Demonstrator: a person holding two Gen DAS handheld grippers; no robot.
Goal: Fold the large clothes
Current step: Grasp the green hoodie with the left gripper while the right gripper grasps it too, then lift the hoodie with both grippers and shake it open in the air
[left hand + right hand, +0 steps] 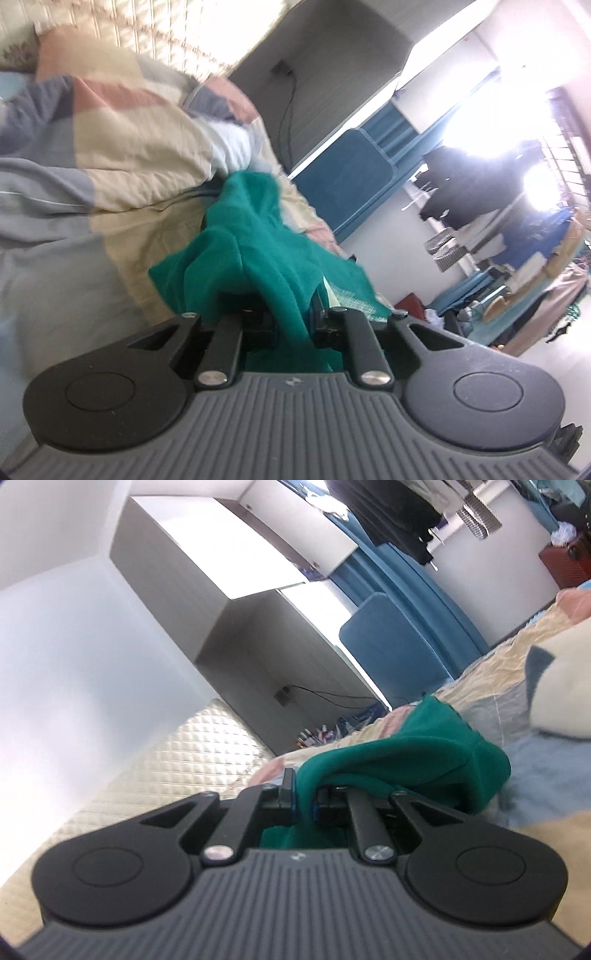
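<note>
The left gripper (291, 321) and right gripper (304, 799) were each clamped on bunched fabric of the green garment (258, 243), held raised over the patchwork bedspread (147, 155). No fold was evident; spreading and folding apparently remained to be done.

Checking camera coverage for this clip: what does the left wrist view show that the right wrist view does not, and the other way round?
Only the left wrist view shows the bright window, the striped baskets and the pink pillow. Only the right wrist view shows the small bottles beside the bed and the red box. Both show the green garment, pinched in the left gripper and in the right gripper, the patchwork quilt, the blue chair back and dark hanging clothes.
</note>
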